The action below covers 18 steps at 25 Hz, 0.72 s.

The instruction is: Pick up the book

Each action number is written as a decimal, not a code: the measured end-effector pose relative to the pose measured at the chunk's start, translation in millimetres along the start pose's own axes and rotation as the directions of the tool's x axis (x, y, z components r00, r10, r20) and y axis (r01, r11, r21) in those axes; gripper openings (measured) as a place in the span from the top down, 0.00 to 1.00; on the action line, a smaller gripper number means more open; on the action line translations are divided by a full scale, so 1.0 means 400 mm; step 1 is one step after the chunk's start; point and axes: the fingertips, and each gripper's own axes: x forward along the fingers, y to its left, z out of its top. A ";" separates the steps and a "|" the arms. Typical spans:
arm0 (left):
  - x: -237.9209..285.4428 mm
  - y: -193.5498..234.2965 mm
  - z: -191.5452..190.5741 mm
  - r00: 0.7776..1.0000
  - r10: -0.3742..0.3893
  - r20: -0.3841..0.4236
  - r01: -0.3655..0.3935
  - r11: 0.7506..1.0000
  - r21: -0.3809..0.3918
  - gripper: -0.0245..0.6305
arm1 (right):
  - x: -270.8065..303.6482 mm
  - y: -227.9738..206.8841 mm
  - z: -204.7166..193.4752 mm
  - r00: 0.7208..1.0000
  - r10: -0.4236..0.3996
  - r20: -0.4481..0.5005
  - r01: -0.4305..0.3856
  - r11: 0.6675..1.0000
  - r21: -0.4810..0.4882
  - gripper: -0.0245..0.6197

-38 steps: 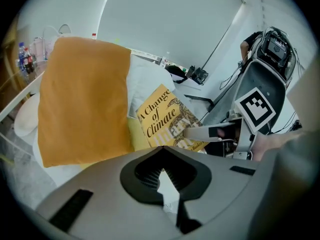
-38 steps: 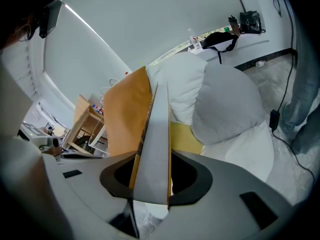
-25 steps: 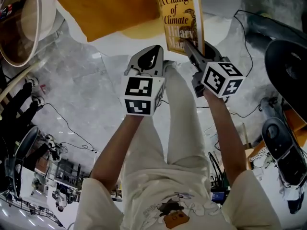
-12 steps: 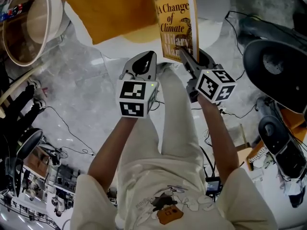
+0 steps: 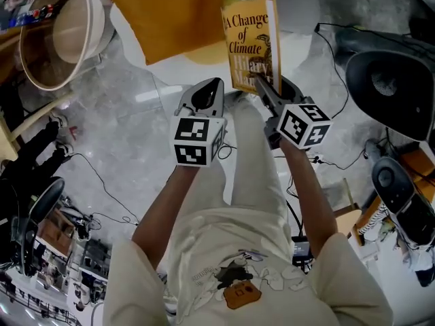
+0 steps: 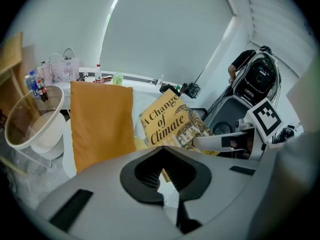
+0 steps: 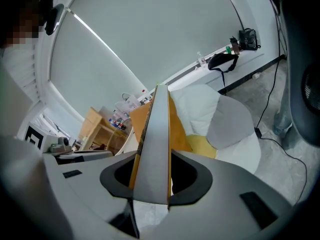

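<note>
Overhead, clamped the book (image 5: 251,43) at its lower edge in the right gripper (image 5: 264,83), yellow cover facing up, just beside an orange cushion (image 5: 170,12). Held the left gripper (image 5: 207,90) close alongside, apart from the book.

Along the left gripper's jaws, showed them pressed together with nothing between. Beyond them, caught the book tilted, pinched by the other gripper's long fingers (image 6: 215,141), near a round tub (image 6: 32,121).

Along the right gripper's jaws, found the book edge-on between both pads, gripped firmly, rising in front of a white pillow (image 7: 215,109).
</note>
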 end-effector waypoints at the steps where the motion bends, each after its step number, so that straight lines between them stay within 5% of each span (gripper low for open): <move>1: -0.016 -0.020 0.004 1.000 0.001 0.004 -0.001 1.000 0.003 0.95 | -0.026 0.007 0.005 1.000 0.005 0.005 -0.005 1.000 -0.001 0.71; 8: 0.066 0.067 -0.034 0.999 0.041 0.009 -0.041 0.999 -0.024 0.95 | 0.085 -0.040 0.011 0.997 0.074 0.024 -0.074 0.997 -0.017 0.71; 18: -0.067 -0.025 0.009 0.997 0.037 0.072 -0.037 0.999 -0.002 0.96 | -0.065 0.058 0.054 0.991 0.115 0.062 -0.111 0.992 -0.065 0.71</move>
